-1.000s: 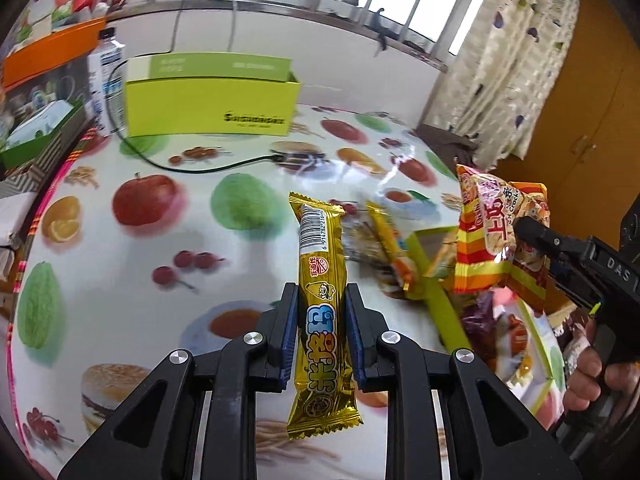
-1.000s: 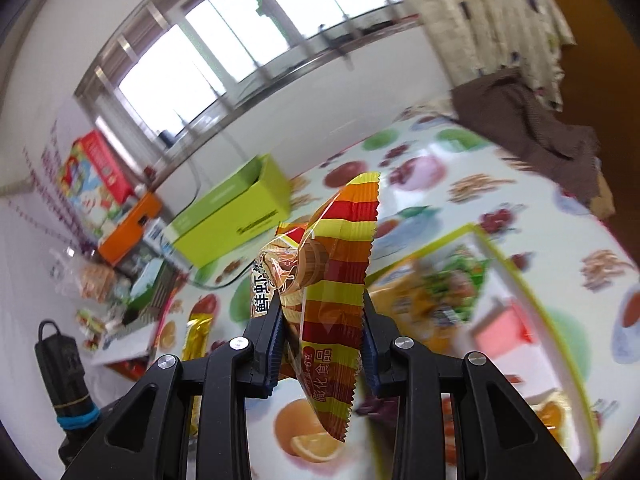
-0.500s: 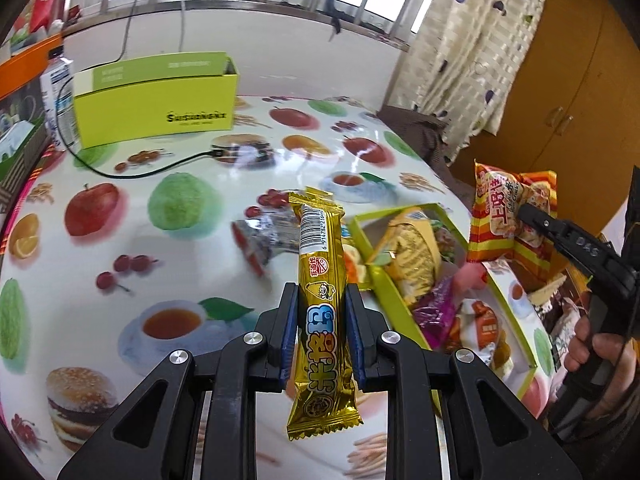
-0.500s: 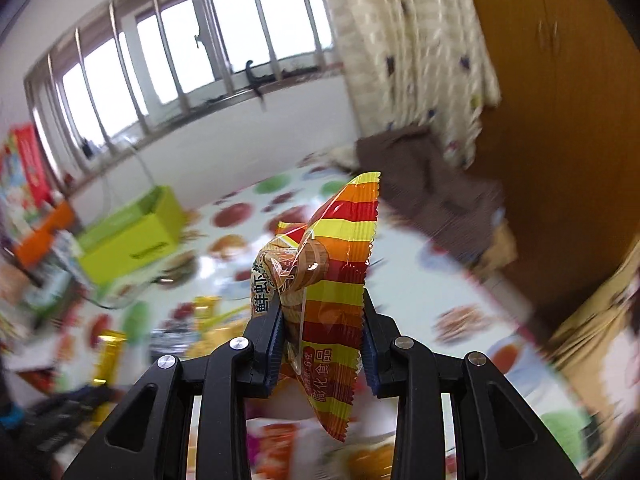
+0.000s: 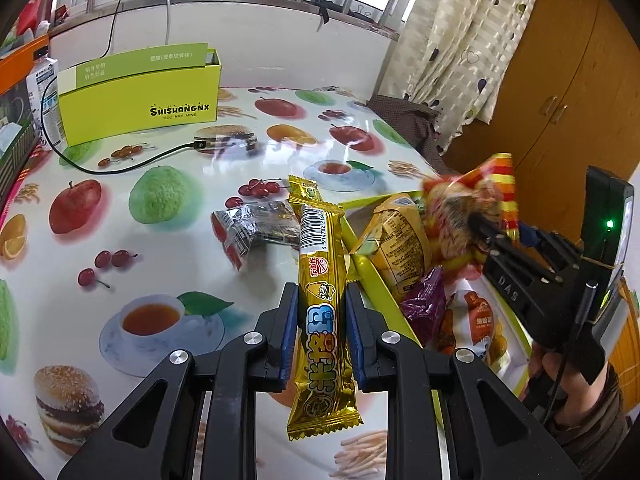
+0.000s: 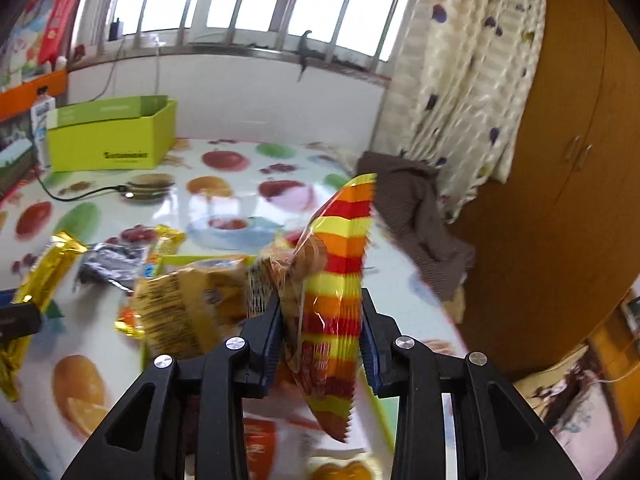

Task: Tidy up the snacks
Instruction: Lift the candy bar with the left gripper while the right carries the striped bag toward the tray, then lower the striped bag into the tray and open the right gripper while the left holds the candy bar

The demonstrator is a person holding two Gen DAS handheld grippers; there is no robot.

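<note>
- My left gripper (image 5: 321, 322) has its jaws clamped on a gold snack bar (image 5: 320, 304), held above the fruit-print tablecloth (image 5: 168, 248).
- My right gripper (image 6: 320, 340) has just been easing its jaws apart around a striped snack bag (image 6: 334, 300), which is between them, over the green-rimmed tray (image 5: 370, 280).
- Risk: the tall yellow packet (image 5: 396, 240) could deflect the falling bag outside the tray.
- Risk: my two grippers are near each other and could collide.
- Count: two held snacks; on the cloth, one dark packet (image 5: 256, 226) and one more gold bar (image 5: 306, 190).
</note>
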